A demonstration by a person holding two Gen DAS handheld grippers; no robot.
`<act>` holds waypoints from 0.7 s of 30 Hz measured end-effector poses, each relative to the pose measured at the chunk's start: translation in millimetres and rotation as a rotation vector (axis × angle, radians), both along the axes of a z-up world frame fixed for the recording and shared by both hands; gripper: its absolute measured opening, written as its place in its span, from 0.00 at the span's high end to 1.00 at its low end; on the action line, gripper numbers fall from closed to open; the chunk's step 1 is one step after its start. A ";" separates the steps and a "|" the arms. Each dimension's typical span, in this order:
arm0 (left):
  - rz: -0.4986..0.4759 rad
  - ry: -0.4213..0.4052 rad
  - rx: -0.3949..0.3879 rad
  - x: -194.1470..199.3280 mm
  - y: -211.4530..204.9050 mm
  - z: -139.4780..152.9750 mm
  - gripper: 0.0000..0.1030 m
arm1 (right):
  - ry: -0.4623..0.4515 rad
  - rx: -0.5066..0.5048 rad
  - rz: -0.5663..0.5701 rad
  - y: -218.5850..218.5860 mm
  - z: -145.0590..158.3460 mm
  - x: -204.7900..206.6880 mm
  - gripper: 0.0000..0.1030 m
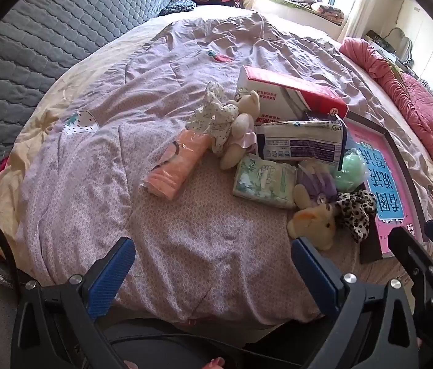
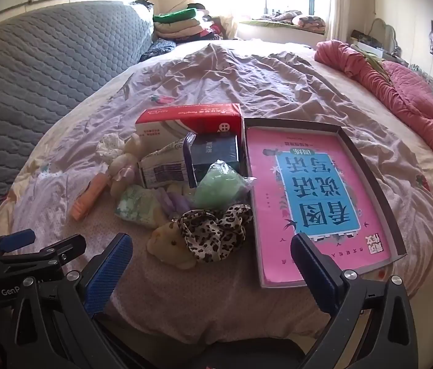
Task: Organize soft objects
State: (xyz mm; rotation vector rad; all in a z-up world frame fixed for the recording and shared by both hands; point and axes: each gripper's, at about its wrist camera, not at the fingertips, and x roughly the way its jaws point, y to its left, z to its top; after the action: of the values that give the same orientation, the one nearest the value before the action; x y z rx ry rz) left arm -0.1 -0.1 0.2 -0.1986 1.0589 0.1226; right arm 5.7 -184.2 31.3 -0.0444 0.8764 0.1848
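Clearly nothing is sorted yet: my left gripper (image 1: 212, 272) and right gripper (image 2: 212, 266) hover with jaws wide apart and empty, while the soft toys (image 2: 170, 241), scrunchie (image 2: 216, 230) and tissue packs (image 1: 264, 181) lie heaped beside the shallow tray (image 2: 370, 166), presumably their destination.

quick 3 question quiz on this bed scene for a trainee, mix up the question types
1. True or false: the left hand-held gripper is shut on a toy.
2. Which lies inside the shallow tray? A) leopard-print scrunchie B) pink book C) green ball
3. Fill in: the yellow plush toy touches the ____ scrunchie.

Key
1. False; both it and the right hand-held gripper are open and hold nothing.
2. B
3. leopard-print
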 end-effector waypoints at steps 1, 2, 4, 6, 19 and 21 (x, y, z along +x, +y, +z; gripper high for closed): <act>0.000 -0.003 0.003 0.0 0.0 0.0 0.01 | 0.001 -0.002 0.001 2.3 0.3 -0.6 0.00; -0.001 -0.007 0.006 0.0 0.0 0.1 0.01 | -0.007 0.029 -0.002 -0.5 0.6 -1.5 0.00; -0.003 -0.011 0.009 0.4 0.1 -0.7 0.01 | -0.012 0.026 0.000 -1.4 1.5 -1.9 0.00; -0.004 -0.016 0.020 -1.4 0.7 6.0 0.01 | -0.017 0.024 0.002 -2.9 2.6 -2.1 0.00; -0.006 -0.038 0.046 -6.1 -4.8 13.5 0.01 | -0.041 0.019 -0.001 -4.9 6.5 -5.7 0.00; -0.007 -0.039 0.048 -6.3 -5.7 14.0 0.01 | -0.043 0.017 -0.002 -4.7 7.1 -6.0 0.00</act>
State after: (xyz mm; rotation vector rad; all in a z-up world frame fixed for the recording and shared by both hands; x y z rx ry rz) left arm -6.4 -5.7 14.2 -0.1530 1.0168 0.1375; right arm -0.3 -188.8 38.4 -0.0319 0.8314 0.1890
